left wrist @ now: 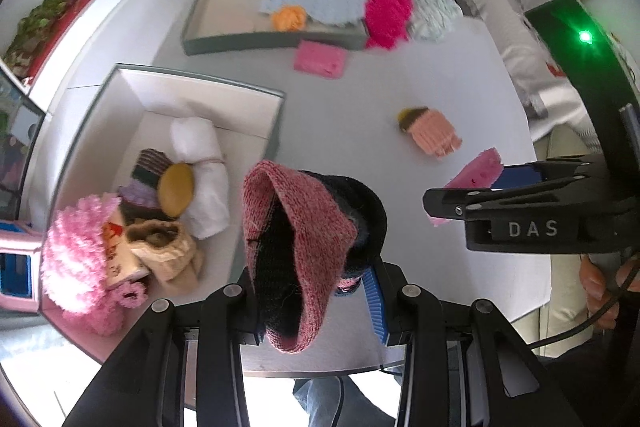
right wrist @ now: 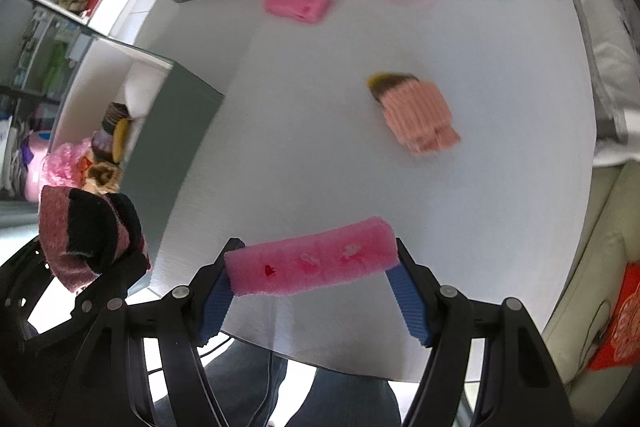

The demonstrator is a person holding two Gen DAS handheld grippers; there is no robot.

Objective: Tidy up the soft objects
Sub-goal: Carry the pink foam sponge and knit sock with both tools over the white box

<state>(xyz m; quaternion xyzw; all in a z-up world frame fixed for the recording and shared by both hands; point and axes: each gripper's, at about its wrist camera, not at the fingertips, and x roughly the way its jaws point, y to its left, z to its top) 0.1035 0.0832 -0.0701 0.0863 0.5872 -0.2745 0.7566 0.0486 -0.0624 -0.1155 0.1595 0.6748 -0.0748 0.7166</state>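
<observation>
White capitals reading "DAS" [left wrist: 533, 229] stand on the black body of the right gripper [right wrist: 312, 277], seen side-on from the left wrist camera; no other writing can be read. The left gripper [left wrist: 316, 291] has its jaws drawn close on a knitted hat [left wrist: 296, 259], dusty pink outside with a black fleecy lining, its mouth gaping toward the lens and sagging below the fingers. The right gripper's jaws stand about half spread, their ribbed blue pads [right wrist: 408, 301] pressing the two ends of a pink sponge block [right wrist: 312, 263], fuzzy, oblong, with small nicks along its face. Both things hang above the pale grey table [right wrist: 320, 131]. On the table lie a salmon ribbed knit piece with a dark and yellow end [right wrist: 416, 115] and another pink sponge [right wrist: 298, 2], just beside a shallow grey tray [left wrist: 260, 45]. That tray holds a light blue knit cloth [left wrist: 316, 3] and an orange yarn flower [left wrist: 289, 17]. A nearer grey box [left wrist: 276, 123] holds a rolled white towel [left wrist: 200, 171], a fluffy pink item [left wrist: 76, 255] and other knits.
</observation>
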